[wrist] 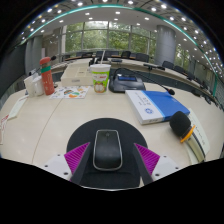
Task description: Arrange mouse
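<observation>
- The table [45, 125] is pale and wide, in what looks like an open office; clutter sits well beyond the fingers.
- A blue book [150, 103] lies ahead to the right, with a dark rounded object [181, 125] near it that I cannot identify.
- A cup [100, 77] stands farther back, with a red-capped bottle [46, 76] to its left.
- The mouse [108, 148] is black and rests on a dark round mat [108, 132], between the fingers.
- The gripper [108, 157] stands spread — a gap shows at each side of the mouse, neither pad pressing.
- Risk, as I judge it: the mouse's smooth curved shell could slip forward if the fingers close off-centre.
- Pose: the gripper is held low, aimed along the table — mouse centred.
</observation>
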### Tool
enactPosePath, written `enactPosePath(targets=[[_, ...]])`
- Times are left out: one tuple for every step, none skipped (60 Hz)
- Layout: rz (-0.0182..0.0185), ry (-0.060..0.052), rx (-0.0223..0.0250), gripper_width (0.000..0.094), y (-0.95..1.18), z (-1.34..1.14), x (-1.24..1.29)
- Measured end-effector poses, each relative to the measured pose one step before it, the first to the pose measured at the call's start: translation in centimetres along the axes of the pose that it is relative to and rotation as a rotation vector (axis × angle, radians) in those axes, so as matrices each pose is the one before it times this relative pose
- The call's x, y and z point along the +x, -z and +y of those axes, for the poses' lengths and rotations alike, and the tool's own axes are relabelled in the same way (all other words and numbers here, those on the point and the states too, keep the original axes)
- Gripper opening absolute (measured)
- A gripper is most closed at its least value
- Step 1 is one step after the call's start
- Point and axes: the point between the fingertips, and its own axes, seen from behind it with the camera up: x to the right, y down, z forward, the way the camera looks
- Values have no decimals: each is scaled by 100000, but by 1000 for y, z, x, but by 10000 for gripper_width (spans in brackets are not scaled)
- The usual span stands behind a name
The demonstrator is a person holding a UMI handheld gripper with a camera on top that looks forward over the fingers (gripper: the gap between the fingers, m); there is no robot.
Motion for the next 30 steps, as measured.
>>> enactPosePath(targets=[[-255,-169,0,840,247,-91,-24],[-315,-325,255,828,310,-169,-29],[-342,-380,413,832,339,-217,-25],[-126,-391,548,844,383,-264,4],[44,-297,503,859,455,-242,12],[93,-178,514,868,500,-247,11],[242,14,222,865,476,-219,55],[332,-86,520,863,568,-214,20],[302,36,283,860,662,-201,-98],[230,50,466,858,635,-211,-34],[291,85,467,858,663,-206,-31],[367,98,471,857,712,-218,-58],[399,75,444,859,755,-222,-76],[378,18,420,859,789,-207,-65],[423,-77,457,859,855,-211,-96],[424,-48,386,859,862,-297,-61],[452,-17,615,860,901,-217,-131],[465,105,680,860,887,-211,-137],[391,200,673,861,959,-193,-144],[331,223,705,860,972,-185,-173],[400,182,727,861,995,-174,-137],[526,154,690,860,1054,-144,-98],[432,131,584,856,951,-122,-83],[370,127,562,853,975,-74,-138],[316,112,579,855,983,-63,-150],[291,49,644,853,998,-60,-154],[274,-57,716,854,1020,-40,-120],[344,-101,712,853,1096,-26,-165],[311,-90,499,851,1001,30,-124],[326,52,270,855,1095,130,-167]])
